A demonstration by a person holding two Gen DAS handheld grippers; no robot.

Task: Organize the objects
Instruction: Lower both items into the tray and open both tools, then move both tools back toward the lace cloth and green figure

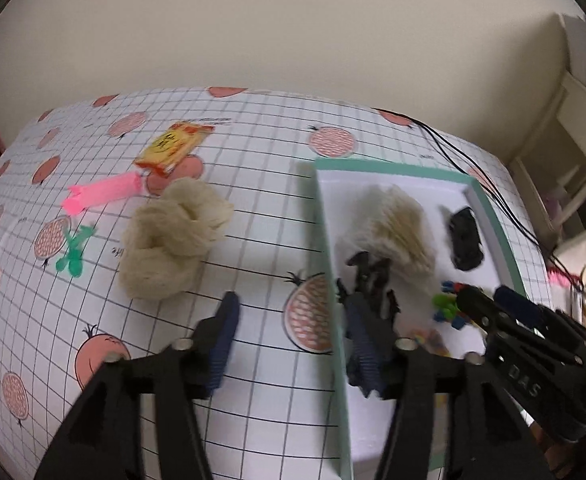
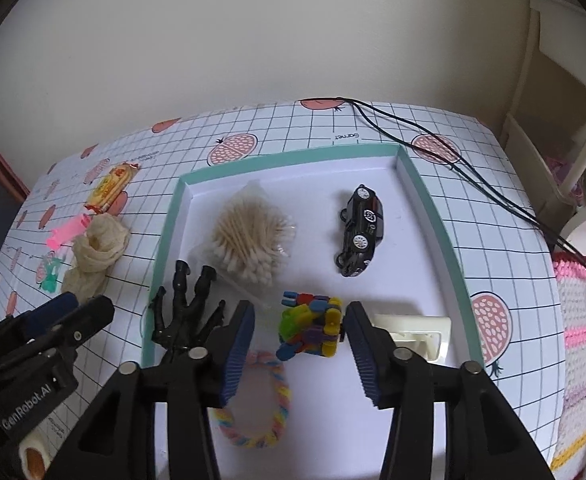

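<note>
right gripper [image 2: 299, 336] hangs low centre, fingers wide, the block toy [image 2: 311, 330] loose between them inside the tray [image 2: 433, 216]; swabs [image 2: 253, 236] and car [image 2: 361, 230] lie above; left gripper [image 1: 293, 332] gapes empty across the tray's left wall, cloth [image 1: 173, 236] left of it

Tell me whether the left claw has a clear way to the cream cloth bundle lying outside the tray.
Probably yes. The left claw is open, and the cream cloth bundle lies on bare tablecloth ahead and to its left, with nothing between them. The tray wall stays off to the right.
</note>
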